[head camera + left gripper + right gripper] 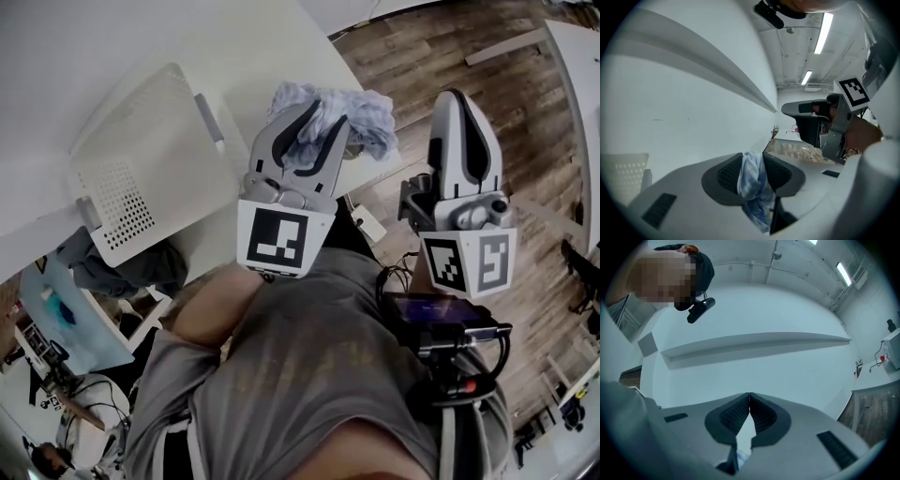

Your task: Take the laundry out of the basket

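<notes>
Our left hand-held gripper [753,157] pinches the blue cloth [751,180]; our right hand-held gripper [749,394] is closed, empty. That thin pinch may slip.

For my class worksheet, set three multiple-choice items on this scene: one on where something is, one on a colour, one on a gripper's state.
1. In the head view, the white perforated plastic laundry basket lies:
A) left of both grippers
B) between the grippers
C) right of both grippers

2. The crumpled cloth in the left gripper is:
A) red
B) light blue
C) black

3. The right gripper is:
A) wide open
B) shut on a cloth
C) shut with nothing in it

Answers:
1 A, the basket sits at the picture's left on the white table.
2 B, pale blue fabric bunches between the left jaws.
3 C, the right gripper view shows its jaw tips meeting with nothing between them.
</notes>
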Demonstrator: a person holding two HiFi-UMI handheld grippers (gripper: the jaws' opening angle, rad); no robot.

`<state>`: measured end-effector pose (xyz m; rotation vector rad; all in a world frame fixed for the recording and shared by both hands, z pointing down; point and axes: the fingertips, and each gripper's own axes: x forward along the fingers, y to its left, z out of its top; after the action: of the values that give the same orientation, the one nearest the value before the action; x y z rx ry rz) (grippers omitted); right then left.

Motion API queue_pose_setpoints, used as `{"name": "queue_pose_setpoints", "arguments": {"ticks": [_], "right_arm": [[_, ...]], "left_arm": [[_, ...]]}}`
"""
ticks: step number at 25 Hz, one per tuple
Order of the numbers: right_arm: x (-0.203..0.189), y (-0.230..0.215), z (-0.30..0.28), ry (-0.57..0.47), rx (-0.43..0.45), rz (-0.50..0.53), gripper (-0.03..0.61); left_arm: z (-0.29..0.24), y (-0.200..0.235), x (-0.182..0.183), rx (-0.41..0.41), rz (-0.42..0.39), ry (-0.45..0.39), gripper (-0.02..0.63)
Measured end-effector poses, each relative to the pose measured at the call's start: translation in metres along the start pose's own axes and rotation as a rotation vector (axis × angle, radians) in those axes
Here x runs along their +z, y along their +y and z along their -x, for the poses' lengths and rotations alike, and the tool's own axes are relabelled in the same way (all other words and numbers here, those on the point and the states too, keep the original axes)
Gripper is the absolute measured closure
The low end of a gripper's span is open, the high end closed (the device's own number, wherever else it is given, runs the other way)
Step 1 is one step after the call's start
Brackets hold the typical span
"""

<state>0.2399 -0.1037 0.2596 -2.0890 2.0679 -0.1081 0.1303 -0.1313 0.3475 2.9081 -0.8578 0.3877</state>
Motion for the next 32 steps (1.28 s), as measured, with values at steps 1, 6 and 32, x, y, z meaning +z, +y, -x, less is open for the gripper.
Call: {"name": "queue_pose_setpoints", "arguments": {"ticks": [1,6,32], "right_arm": [[-0.001,-0.001,0.001,0.005,-0.001,-0.001,0.571],[-0.009,-0.002,0.0,0.025,0.003,-0.003,0.571],[0.004,0.047,-0.007,0.001,0.124,0.017,0.571]], "left_arm": [[-0.001,-0.001,-0.005,0.008,0.006,0.003,0.476],[-0.007,-0.001,-0.036,0.055,0.007,0.018,0.474],[0.037,0.007,-0.019,0.183,0.016,-0.13,0.518]]}}
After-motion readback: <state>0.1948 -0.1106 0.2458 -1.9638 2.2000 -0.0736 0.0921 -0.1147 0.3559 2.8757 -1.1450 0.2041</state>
